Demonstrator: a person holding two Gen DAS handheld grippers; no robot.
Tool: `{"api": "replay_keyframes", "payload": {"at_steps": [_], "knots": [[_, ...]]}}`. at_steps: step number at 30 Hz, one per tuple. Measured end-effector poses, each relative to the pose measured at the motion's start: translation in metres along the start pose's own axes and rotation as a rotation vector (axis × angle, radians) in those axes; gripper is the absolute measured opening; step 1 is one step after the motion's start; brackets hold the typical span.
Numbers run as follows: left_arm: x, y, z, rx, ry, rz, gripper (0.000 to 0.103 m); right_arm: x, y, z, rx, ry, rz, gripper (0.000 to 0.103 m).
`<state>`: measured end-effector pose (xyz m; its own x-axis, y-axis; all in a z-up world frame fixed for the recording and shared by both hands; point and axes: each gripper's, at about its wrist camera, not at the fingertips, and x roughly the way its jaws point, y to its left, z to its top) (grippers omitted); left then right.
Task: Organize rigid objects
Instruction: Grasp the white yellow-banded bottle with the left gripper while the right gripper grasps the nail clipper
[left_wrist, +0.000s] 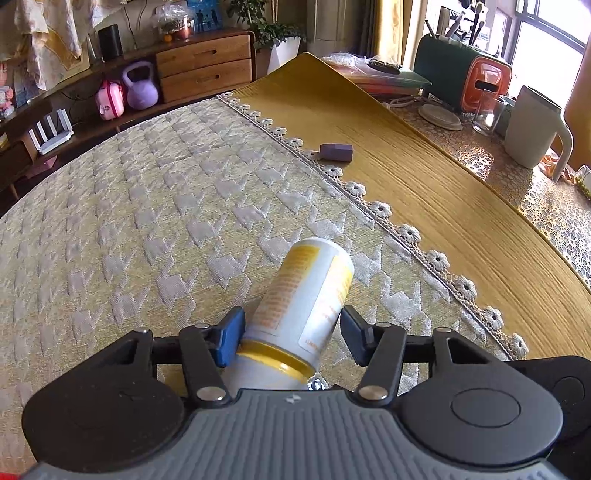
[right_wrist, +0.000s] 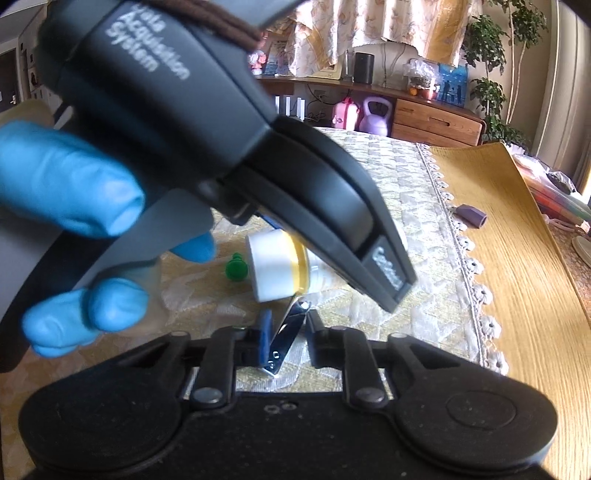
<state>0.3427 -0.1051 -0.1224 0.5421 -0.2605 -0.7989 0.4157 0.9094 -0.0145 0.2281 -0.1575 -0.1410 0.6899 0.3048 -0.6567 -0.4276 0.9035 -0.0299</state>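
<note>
The left gripper (left_wrist: 291, 332) clamps one white-and-yellow bottle (left_wrist: 303, 295) lying on the patterned cloth (left_wrist: 147, 206). The right gripper (right_wrist: 288, 336) pinches one metal nail clipper (right_wrist: 286, 332). Farther off lie one green peg (right_wrist: 235, 267) and one purple block (left_wrist: 335, 151).

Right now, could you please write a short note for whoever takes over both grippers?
Left gripper: around the white bottle, which lies on its side on the quilted cloth; whether the pads press on it is unclear.
Right gripper: shut on the metal nail clipper, close to the bottle's cap.
Loose things: a green peg beside the cap and a purple block on the yellow mat.
Done: nothing visibly sorted yet.
Left: place bottle and clipper, then gather peg and block.
</note>
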Motion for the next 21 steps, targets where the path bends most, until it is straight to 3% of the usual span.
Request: {"api": "replay_keyframes", "payload": {"at_steps": [6,15,21], "knots": [[-0.008,0.008,-0.002,-0.07,0.001,0.006,0.046,-0.006,-0.008,0.0,0.053,0.009,0.001,0.01],[-0.032,0.018,-0.013,-0.198,-0.01,0.0,0.046,-0.029,-0.029,-0.006,0.162,0.013,0.008,0.011],[-0.064,0.014,-0.024,-0.236,-0.031,-0.006,0.046,-0.055,-0.031,-0.004,0.171,-0.02,0.019,0.01]]}}
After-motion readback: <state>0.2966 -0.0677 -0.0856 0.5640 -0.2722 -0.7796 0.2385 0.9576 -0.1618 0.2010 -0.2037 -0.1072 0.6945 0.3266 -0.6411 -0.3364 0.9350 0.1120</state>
